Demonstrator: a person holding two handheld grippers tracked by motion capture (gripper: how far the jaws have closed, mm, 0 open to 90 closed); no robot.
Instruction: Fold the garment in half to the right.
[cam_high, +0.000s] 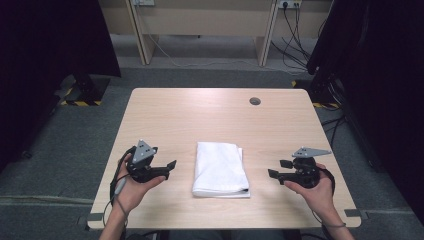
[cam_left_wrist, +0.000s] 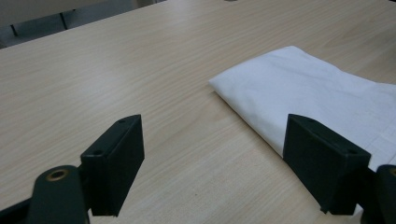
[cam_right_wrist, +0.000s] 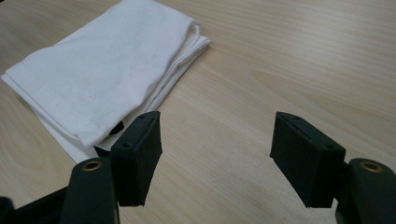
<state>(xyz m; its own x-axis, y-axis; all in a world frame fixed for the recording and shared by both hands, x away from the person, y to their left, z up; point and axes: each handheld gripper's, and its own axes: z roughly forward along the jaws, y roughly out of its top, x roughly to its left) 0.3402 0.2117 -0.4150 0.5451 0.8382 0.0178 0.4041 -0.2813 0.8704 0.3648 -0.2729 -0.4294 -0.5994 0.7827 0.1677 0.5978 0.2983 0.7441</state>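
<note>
A folded white cloth (cam_high: 219, 169) lies flat on the wooden table (cam_high: 210, 115), near its front middle. My left gripper (cam_high: 170, 170) is held just left of the cloth, open, with bare wood between its jaws. My right gripper (cam_high: 279, 169) hovers to the right of the cloth, open and holding nothing. In the left gripper view the cloth (cam_left_wrist: 308, 93) lies ahead to the right, beyond the gripper (cam_left_wrist: 224, 163). The right gripper view has the cloth (cam_right_wrist: 107, 70) ahead to the left, its layered edge facing the gripper (cam_right_wrist: 219, 158).
A small round dark grommet (cam_high: 255, 101) sits in the table's far right part. Desks and trailing cables (cam_high: 295, 45) stand on the grey floor beyond the table. Dark curtains hang at both sides.
</note>
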